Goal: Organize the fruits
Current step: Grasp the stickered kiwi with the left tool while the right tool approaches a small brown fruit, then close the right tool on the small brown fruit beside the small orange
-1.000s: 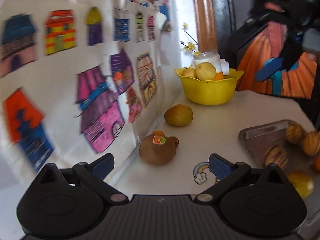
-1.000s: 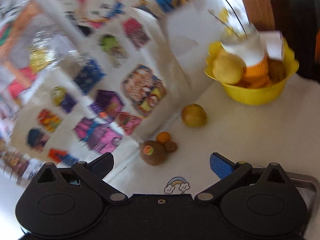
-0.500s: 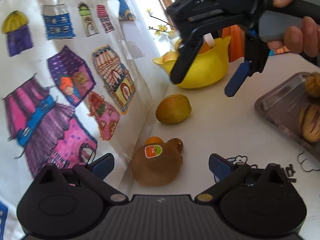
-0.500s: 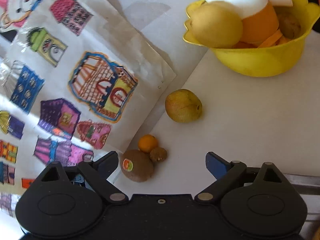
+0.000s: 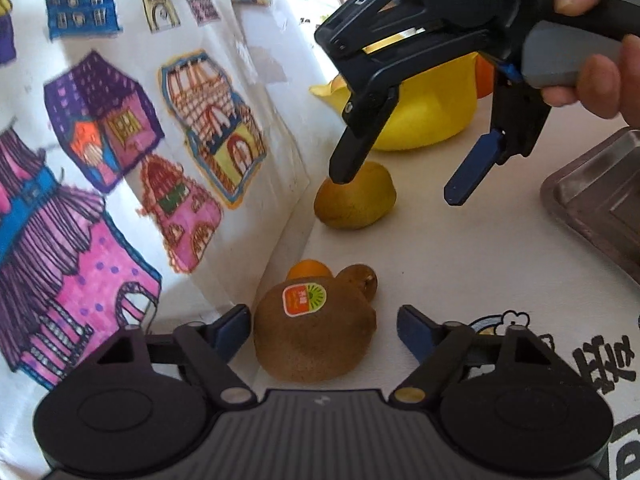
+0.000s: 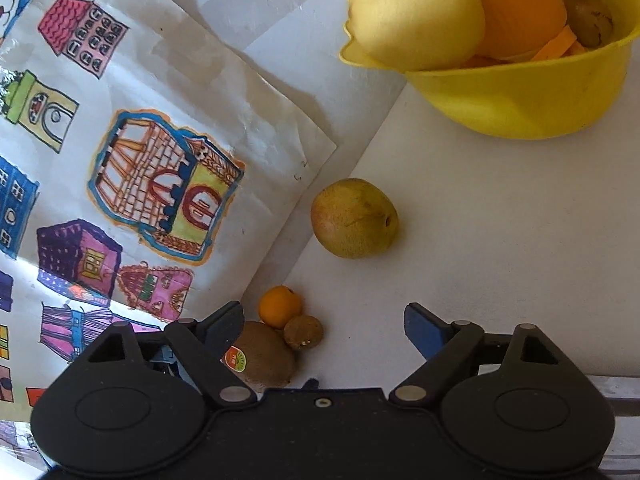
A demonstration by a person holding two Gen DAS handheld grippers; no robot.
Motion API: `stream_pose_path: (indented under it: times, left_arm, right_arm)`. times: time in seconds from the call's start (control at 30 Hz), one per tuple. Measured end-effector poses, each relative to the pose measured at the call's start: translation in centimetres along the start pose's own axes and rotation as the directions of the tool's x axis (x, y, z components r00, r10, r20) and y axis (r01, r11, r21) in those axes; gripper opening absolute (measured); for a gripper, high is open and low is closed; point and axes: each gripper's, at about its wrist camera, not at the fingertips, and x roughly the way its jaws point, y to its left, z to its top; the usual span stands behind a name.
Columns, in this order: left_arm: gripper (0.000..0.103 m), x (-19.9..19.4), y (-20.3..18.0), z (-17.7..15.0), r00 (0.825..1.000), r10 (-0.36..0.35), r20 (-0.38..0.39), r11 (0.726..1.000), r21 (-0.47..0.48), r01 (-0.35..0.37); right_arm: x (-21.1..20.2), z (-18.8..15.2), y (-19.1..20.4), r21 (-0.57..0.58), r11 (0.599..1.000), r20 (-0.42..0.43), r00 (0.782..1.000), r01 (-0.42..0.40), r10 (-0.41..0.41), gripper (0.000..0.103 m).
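Two tools over a white bench (image 5: 460,264), both with jaws parted and just now closing in, neither pressing on fruit. Left tool (image 5: 324,332) low at the near edge, its blue pads flanking a brown kiwi (image 5: 314,334) with an orange-green sticker; small gaps on both sides, no contact visible. Just behind the kiwi, touching it, a small orange fruit (image 5: 308,269) and a small brown round fruit (image 5: 360,277). Farther along, a yellow-green pear (image 5: 358,204) lying beside the drawing-covered paper wall (image 5: 120,140) on the left. Right tool (image 5: 400,188), gripped by a hand (image 5: 592,52), angled down over that pear, one finger tip at its top, the other well clear to the right; held nothing. At the far side, a yellow bowl (image 6: 520,96) with a pale round fruit (image 6: 416,16) and other items. On the right, a metal tray (image 5: 592,196).
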Motion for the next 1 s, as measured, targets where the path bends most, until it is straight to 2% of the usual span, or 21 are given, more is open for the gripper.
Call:
stream_pose_path:
  times: [0.2,0.47,0.67,1.0]
  left_arm:
    - [0.081,0.9,0.1,0.1,1.000,0.002,0.007,1.000,-0.017,-0.002]
    - [0.068,2.6,0.4,0.3,1.000,0.028,0.004,0.999,-0.031,-0.028]
    - [0.067,2.1,0.5,-0.2,1.000,0.024,0.016,0.999,-0.042,-0.024]
    - [0.067,1.0,0.7,-1.0,0.999,0.034,0.000,0.997,-0.068,-0.034]
  right_arm:
    - [0.7,0.1,0.1,-0.030,0.999,0.025,0.999,0.034,-0.033,0.089]
    - [1.6,0.4,-0.4,-0.019,0.999,0.031,0.999,0.038,-0.037,0.089]
    - [2.4,0.5,-0.5,-0.011,0.999,0.033,0.999,0.039,-0.039,0.087]
    - [3.3,-0.1,-0.1,-0.035,0.998,0.022,0.999,0.044,-0.043,0.079]
